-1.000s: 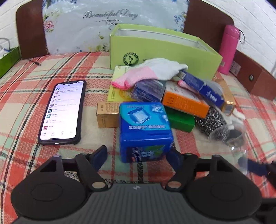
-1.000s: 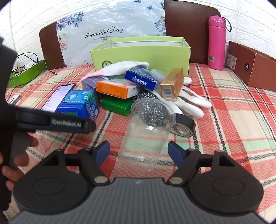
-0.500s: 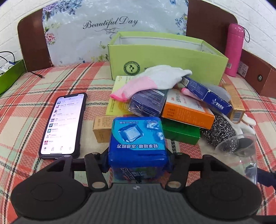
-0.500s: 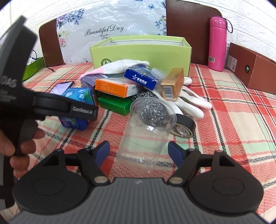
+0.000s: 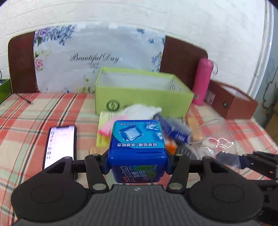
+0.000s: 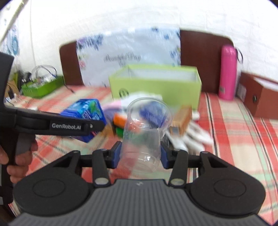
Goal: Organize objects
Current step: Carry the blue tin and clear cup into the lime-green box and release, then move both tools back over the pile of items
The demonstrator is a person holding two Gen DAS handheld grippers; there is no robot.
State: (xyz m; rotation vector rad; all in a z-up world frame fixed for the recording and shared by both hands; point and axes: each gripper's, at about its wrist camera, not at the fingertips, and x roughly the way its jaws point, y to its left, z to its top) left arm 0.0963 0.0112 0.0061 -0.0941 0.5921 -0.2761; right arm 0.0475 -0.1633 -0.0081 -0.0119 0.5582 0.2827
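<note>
two tools are at work over a bed (image 5: 34, 111) whose cover is a plaid of red, cream and pale green. behind it runs a white brick wall (image 5: 139, 15), then a dark brown headboard (image 5: 184, 57) with a flowered plastic bag (image 5: 93, 59) leaning on it, printed "Beautiful Day". in front of the bag an open light green box (image 5: 142, 99) stands on the cover with a round dark emblem on its near wall. a brown box (image 5: 232, 102) sits at the far right by a pink bottle (image 5: 203, 80) standing upright. a phone (image 5: 60, 144) lies flat on the left, screen lit, its text too blurred to read. a heap of small cartons and a white glove (image 5: 142, 111) lies just before the green box, blurred.

left tool (image 5: 137, 165) is clamped on a blue mint box (image 5: 137, 147), lifted above the cover; "mentos" reads upside down on its near face, with chinese writing on the lid. seen from the right wrist, that tool's side reads "GenRobot.AI". right tool (image 6: 139, 156) grips a clear plastic cup (image 6: 144, 132) by its lower part, mouth pointing away toward the heap.
</note>
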